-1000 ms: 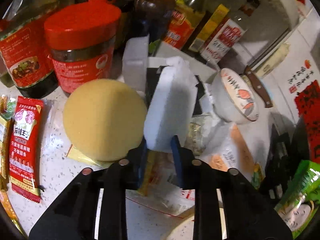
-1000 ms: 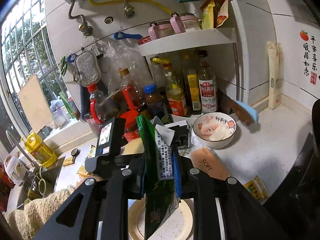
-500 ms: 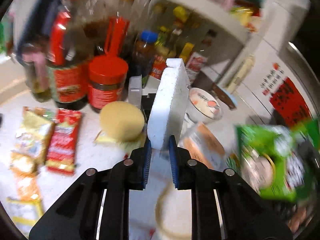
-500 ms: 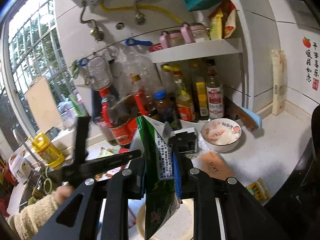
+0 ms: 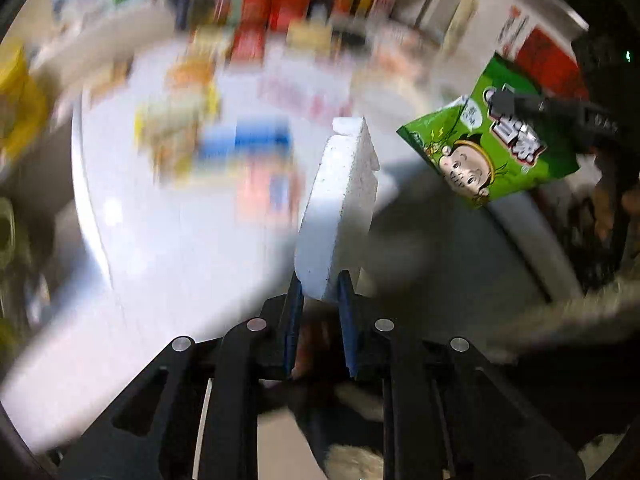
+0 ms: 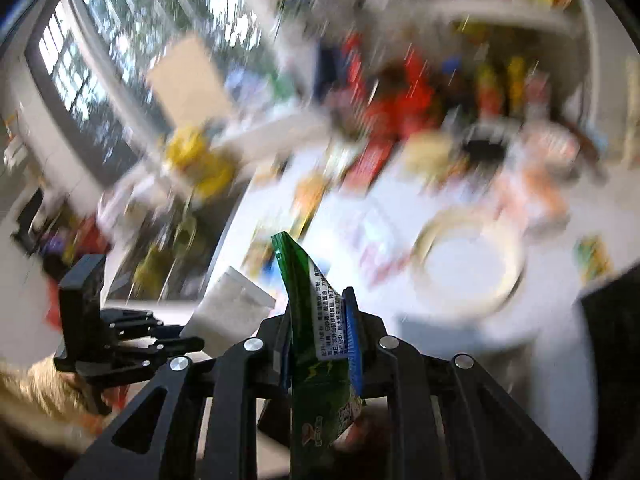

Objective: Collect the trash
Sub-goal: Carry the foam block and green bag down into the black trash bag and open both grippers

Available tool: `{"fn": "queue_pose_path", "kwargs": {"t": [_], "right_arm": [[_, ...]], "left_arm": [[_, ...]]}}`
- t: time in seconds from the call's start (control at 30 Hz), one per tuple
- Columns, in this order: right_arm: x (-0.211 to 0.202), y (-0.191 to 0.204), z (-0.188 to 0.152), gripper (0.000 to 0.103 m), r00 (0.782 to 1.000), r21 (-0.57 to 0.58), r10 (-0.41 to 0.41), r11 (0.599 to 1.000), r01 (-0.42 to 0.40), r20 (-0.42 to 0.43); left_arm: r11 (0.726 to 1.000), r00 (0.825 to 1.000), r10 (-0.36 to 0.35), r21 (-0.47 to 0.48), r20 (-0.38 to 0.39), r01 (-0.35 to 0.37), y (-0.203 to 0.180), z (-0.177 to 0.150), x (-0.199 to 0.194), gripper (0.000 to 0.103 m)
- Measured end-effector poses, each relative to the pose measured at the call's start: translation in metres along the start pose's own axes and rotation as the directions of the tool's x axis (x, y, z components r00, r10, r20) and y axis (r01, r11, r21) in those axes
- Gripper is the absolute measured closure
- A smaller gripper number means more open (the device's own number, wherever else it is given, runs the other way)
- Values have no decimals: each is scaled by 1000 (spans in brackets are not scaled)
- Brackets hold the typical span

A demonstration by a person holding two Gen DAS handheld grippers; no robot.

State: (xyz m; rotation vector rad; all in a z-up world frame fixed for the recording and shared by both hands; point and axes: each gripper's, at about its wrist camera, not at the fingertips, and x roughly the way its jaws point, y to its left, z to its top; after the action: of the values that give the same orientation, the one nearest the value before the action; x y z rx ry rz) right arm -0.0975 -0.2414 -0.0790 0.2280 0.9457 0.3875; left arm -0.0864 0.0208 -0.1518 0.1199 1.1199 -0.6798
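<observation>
Two pieces of trash are off the table and in hand. The left gripper (image 5: 319, 286) has its fingers clamped on the lower edge of a white foam slab (image 5: 340, 208), which stands up and away from them, leaning a little to the right. The right gripper (image 6: 320, 320) has its fingers pressed together on a green snack bag (image 6: 316, 344), gripped near the middle so that the bag's top pokes up above them and its bottom hangs below.

Much is left, as far as the blur allows a judgement: the white table (image 5: 192, 248) carries a scatter of coloured wrappers and packets, and a pale plate (image 6: 468, 264) sits among them, with bottles and jars at the back. No bin or bag shows in either view, so where the two pieces are bound for cannot be told.

Both grippers hang above the table edge, near each other, each showing in the other's view: the foam and left gripper at lower left of the right view, the green bag at upper right of the left view. The smeared background suggests both are swinging fast
</observation>
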Motion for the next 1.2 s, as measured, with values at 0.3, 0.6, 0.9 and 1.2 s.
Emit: {"fn": "queue_pose_path", "kwargs": {"t": [0.3,0.6,0.9,1.2], "right_arm": [[135,28,-126,82,956,28,7,1000,1,-294],[240,13,-191,75,910,-17,-64,998,63,-410],[246,14,-199,11,894,-109,-169,985,136,-415],[129,65,-102,5,962,-143,-210,972,186,-176]], "left_arm": [[995,966,-6,-100,-260,-20,45,-135,123,86],[994,921,51,-66,-386,-83,64,-182,230,81],[985,918,164,18,-362,-169,66,-180,213,26],[962,962,273,-9,6,-273,31,-91,35,13]]}}
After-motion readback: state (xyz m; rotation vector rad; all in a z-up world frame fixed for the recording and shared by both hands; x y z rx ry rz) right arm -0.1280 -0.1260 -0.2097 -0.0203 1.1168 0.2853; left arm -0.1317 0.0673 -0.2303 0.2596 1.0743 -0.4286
